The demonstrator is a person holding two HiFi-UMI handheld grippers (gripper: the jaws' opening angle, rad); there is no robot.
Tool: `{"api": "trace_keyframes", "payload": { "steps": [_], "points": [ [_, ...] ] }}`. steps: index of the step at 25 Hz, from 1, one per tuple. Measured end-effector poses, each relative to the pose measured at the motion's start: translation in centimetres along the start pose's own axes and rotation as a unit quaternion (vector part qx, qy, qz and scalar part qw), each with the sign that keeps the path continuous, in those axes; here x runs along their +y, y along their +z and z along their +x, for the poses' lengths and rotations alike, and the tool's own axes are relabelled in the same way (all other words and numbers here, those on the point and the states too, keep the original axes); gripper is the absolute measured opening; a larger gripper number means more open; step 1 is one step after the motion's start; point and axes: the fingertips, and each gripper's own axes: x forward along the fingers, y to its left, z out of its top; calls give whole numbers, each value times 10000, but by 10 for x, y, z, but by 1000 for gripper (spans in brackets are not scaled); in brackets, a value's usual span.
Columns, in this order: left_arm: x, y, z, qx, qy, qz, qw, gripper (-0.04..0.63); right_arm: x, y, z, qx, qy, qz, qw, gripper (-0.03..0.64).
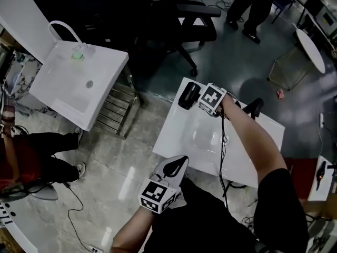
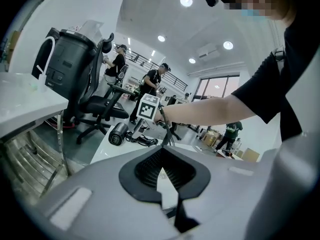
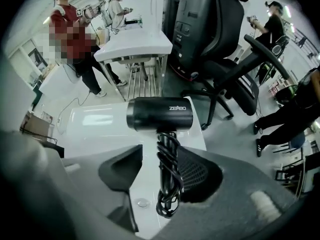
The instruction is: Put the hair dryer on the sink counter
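Note:
A black hair dryer point(image 1: 188, 95) point(image 3: 160, 114) lies on the far left corner of the white sink counter point(image 1: 247, 141), its cord wound round the handle. My right gripper point(image 1: 198, 101) point(image 3: 162, 156) reaches over the counter with its jaws open on either side of that handle; a gap shows at the left pad, while the right pad sits close behind the cord. The left gripper point(image 1: 179, 163) point(image 2: 162, 173) hovers at the counter's near edge, shut, with nothing in it. From the left gripper view the hair dryer point(image 2: 118, 133) appears small at the counter's far end.
A second white sink point(image 1: 79, 83) with a faucet stands to the left over a metal rack point(image 1: 113, 112). A black office chair point(image 1: 181, 20) is behind the counter. A person point(image 1: 31, 159) sits at the left, others stand at the top right. Cables run across the floor.

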Motion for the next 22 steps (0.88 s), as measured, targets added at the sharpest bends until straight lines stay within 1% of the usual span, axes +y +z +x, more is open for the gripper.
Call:
{"api": "trace_keyframes", "payload": {
  "steps": [2, 3, 4, 5, 6, 8, 10, 12, 14, 19, 22],
  "points": [
    [-6, 3, -8, -41, -7, 74, 10000, 3, 15, 2, -18, -407, -32, 29, 9992, 208],
    [-8, 4, -13, -48, -2, 109, 9999, 3, 20, 1, -29, -625, -157, 90, 9979, 159],
    [-10, 5, -18, -47, 11, 143, 9999, 3, 23, -1, -41, -853, -322, 184, 9957, 89],
    [-11, 7, -23, -51, 27, 176, 9998, 3, 29, -4, -54, -1098, -458, 294, 9925, 39],
    [-12, 9, -28, -71, 44, 211, 9997, 3, 38, -6, -67, -1356, -531, 405, 9885, 2],
    [-13, 15, -39, -128, 61, 286, 9995, 3, 63, -10, -91, -1907, -486, 650, 9783, 2],
    [-17, 20, -51, -180, 46, 351, 9992, 3, 94, -16, -114, -2496, -298, 937, 9633, 2],
    [-26, 23, -63, -233, 1, 396, 9989, 3, 127, -21, -138, -3058, -105, 1210, 9443, 2],
    [-38, 23, -76, -268, -56, 443, 9986, 3, 159, -27, -163, -3506, -6, 1420, 9257, 2],
    [-72, 15, -102, -215, -255, 639, 9974, 3, 224, -46, -223, -4357, 30, 1804, 8818, 2],
    [-89, 6, -119, -154, -392, 765, 9962, 3, 256, -62, -252, -4718, -41, 2061, 8573, 2]
  ]
}}
